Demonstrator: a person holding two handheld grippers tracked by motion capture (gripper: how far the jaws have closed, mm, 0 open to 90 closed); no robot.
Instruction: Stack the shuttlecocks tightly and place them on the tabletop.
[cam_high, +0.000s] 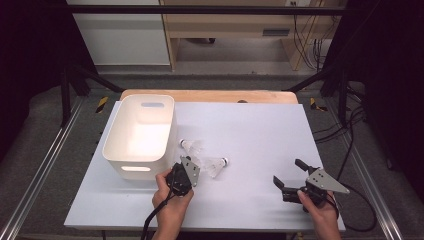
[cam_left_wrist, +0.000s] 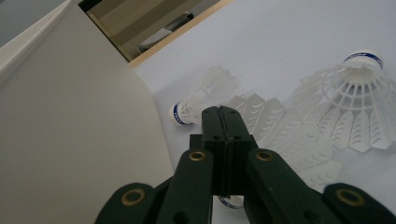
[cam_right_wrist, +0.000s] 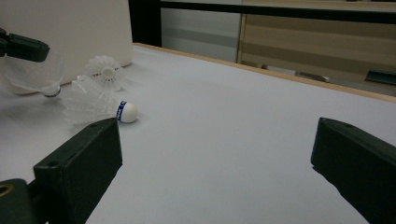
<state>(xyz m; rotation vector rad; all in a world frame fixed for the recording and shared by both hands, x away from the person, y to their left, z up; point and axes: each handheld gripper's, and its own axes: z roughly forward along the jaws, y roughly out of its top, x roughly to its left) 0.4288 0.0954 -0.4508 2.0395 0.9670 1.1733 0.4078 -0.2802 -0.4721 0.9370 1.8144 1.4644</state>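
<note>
Three white shuttlecocks with blue-banded corks are on the white table. My left gripper (cam_high: 187, 170) (cam_left_wrist: 223, 112) is shut on the feathered skirt of one shuttlecock (cam_left_wrist: 289, 135), which hangs cork-down (cam_right_wrist: 32, 74) from its tips beside the white bin (cam_high: 140, 132). A second shuttlecock (cam_high: 191, 146) (cam_left_wrist: 205, 95) lies near the bin's corner. The third shuttlecock (cam_high: 216, 165) (cam_left_wrist: 359, 98) (cam_right_wrist: 88, 102) lies just right of the left gripper. My right gripper (cam_high: 289, 172) (cam_right_wrist: 215, 140) stands open near the front right of the table, with nothing between its jaws.
The bin's tall wall (cam_left_wrist: 70, 116) rises close on the left gripper's left; inside, the bin looks bare. The white table top (cam_high: 250, 130) stretches between the two grippers. Black frame legs and cables (cam_high: 350, 150) flank the table's right side.
</note>
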